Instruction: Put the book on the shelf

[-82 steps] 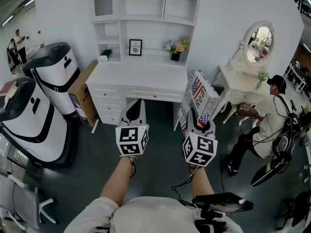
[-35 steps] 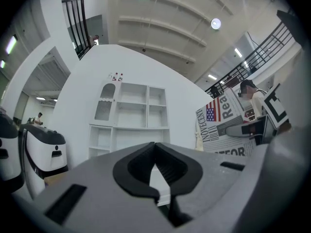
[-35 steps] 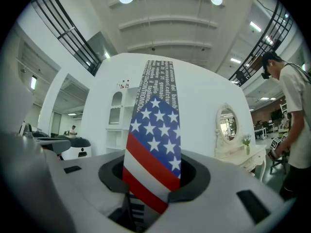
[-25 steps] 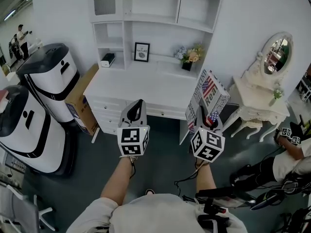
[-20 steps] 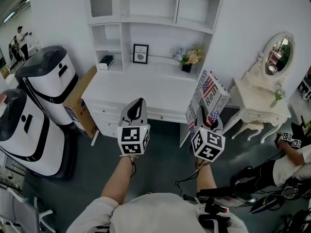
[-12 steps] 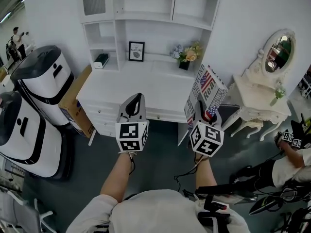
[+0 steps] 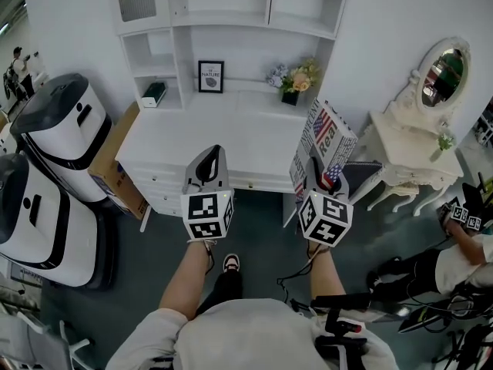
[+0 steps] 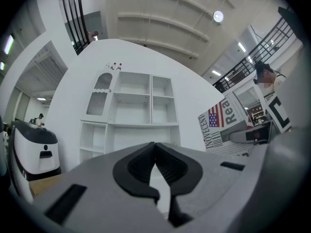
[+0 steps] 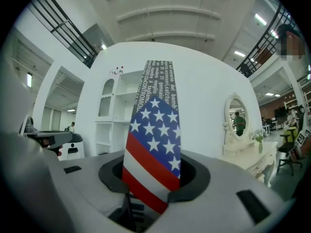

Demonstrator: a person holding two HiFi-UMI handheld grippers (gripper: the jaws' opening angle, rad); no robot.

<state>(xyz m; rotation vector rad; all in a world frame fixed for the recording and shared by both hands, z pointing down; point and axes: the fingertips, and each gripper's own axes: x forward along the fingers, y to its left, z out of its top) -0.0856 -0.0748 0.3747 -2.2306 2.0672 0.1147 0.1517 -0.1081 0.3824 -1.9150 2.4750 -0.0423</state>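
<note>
The book (image 7: 324, 139), with a stars-and-stripes spine and newsprint cover, stands upright in my right gripper (image 7: 316, 173), whose jaws are shut on its lower end. In the right gripper view the spine (image 9: 155, 144) rises out of the gripper (image 9: 153, 178) and points at the white shelf unit (image 9: 114, 115). My left gripper (image 7: 216, 154) hovers beside it, shut and holding nothing, its pads (image 8: 167, 166) meeting at the tip. The shelf unit (image 7: 231, 21) sits on a white desk (image 7: 200, 141) straight ahead, its upper cubbies bare. Both grippers hang over the floor just before the desk's front edge.
On the lower shelf stand a framed picture (image 7: 209, 75), a flower pot (image 7: 292, 81) and a small box (image 7: 154, 93). Two white machines (image 7: 54, 122) and a cardboard box (image 7: 115, 168) flank the desk at left. A vanity table with a mirror (image 7: 412, 141) and a seated person (image 7: 462, 241) are at right.
The desk and shelf unit have drawn nearer and sit lower in the head view. Both grippers keep their poses, the book still held. A shoe now shows below.
</note>
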